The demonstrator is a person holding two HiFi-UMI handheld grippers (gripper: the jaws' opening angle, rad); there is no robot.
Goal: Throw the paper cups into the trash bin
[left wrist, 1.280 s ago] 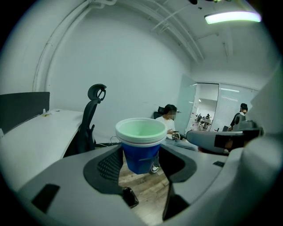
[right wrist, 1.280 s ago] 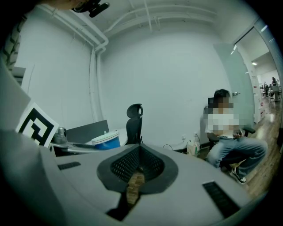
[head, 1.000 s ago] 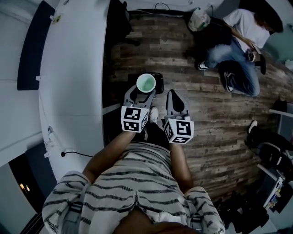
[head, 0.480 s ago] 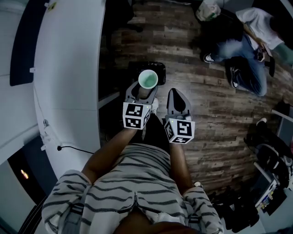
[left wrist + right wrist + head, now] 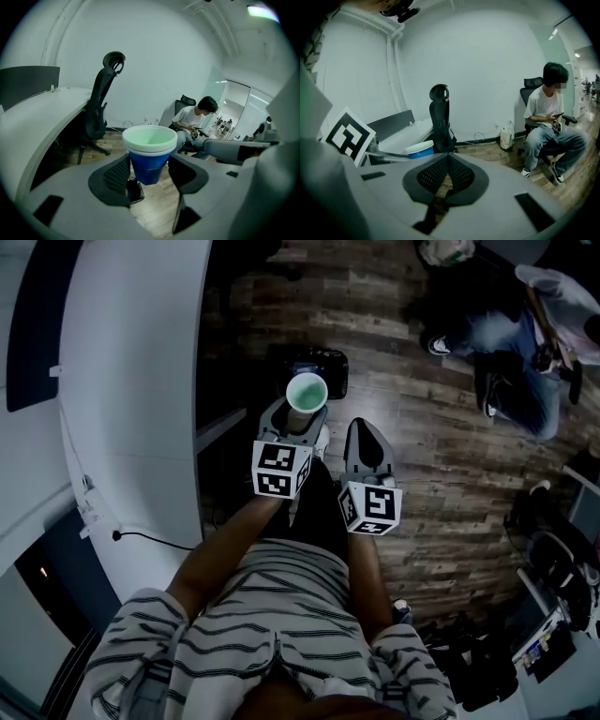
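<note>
paper cups (image 5: 149, 154), stacked upright, sit clamped between the wide-set jaws of the left gripper (image 5: 149, 172) above the black trash bin (image 5: 328, 367) on the wood floor (image 5: 441, 456), while the right gripper (image 5: 447, 177) is pressed closed, empty.

Paper cups (image 5: 307, 391): between the left gripper (image 5: 306, 407) jaws, above the trash bin (image 5: 333, 371).
Trash bin: on the floor (image 5: 441, 474), near the desk (image 5: 131, 381) edge.
Right gripper (image 5: 363, 427): just right of the left gripper.
Seated person (image 5: 525, 334): far right floor edge, well apart.
</note>
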